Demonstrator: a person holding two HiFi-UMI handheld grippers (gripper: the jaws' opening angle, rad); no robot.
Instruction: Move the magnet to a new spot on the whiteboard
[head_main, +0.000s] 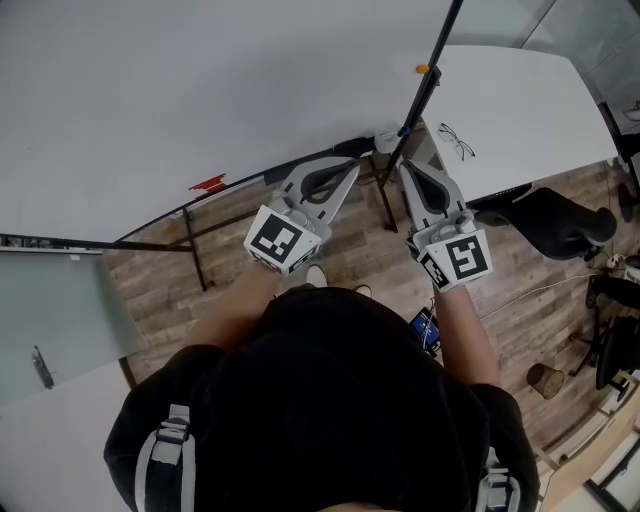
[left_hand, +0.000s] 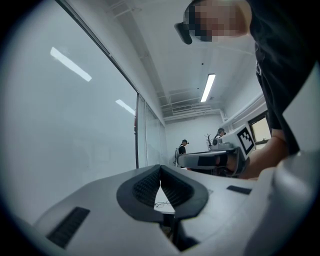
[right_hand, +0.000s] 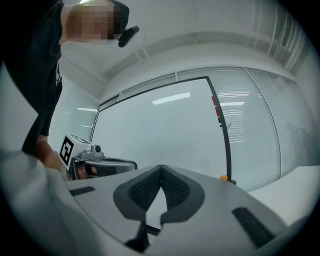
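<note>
Left gripper (left_hand: 160, 172) and right gripper (right_hand: 161, 172) both pressed together, nothing between the jaws. Side by side, near the whiteboard (head_main: 150, 90).

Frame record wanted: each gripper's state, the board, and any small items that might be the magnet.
left gripper: shut, empty
right gripper: shut, empty
whiteboard: in front of both grippers
orange piece: beside the board's black frame; possibly the magnet
red piece: at the board's lower edge
glasses: on the white table
</note>
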